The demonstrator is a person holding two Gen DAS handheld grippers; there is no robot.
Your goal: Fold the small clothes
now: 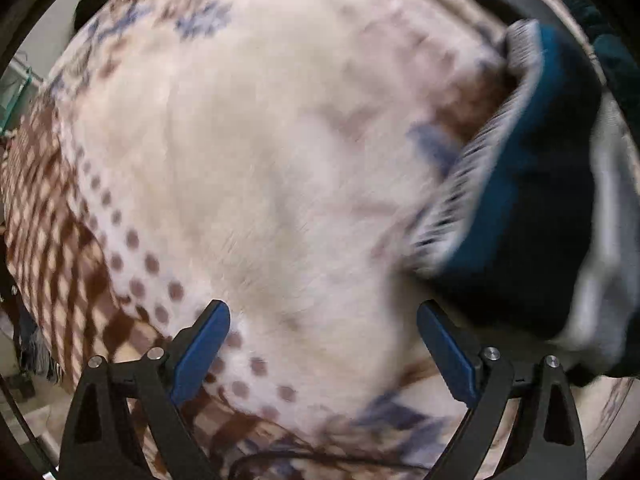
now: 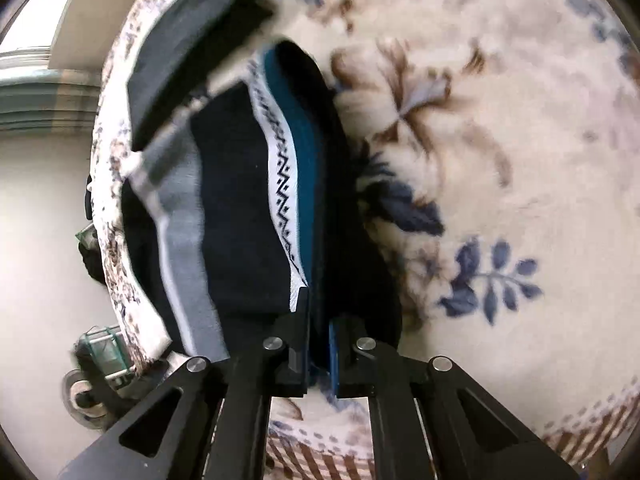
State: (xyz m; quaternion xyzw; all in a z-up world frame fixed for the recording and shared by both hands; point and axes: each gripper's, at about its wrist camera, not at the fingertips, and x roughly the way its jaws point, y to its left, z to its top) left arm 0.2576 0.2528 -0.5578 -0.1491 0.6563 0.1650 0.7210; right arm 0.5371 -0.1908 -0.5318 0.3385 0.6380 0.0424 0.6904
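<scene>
On a cream blanket (image 1: pixel 256 168) printed with brown and blue flowers, the right gripper (image 2: pixel 318 320) is clenched on a dark garment (image 2: pixel 240 208) with a teal band and a white zigzag-patterned trim, its 2 fingers pressed close on the near edge of the cloth. The hold at the edge looks meant to lift or carry that edge over the rest of the piece, as a fold would need. The garment lies at the left of the right wrist view, over a piece with grey and white stripes (image 2: pixel 180 216); a grey folded piece (image 2: pixel 184 64) sits farther off, near the blanket's far left border. Whether these are separate clothes or layers of 1 item cannot be told through the blur.

The left gripper (image 1: pixel 322 356) hangs released over bare blanket, its blue pads (image 1: pixel 200 356) well apart and holding nothing, with the same dark garment (image 1: pixel 532 216) off to its right. It seems kept free to pin or smooth the cloth. No basket or box shows in either view.
</scene>
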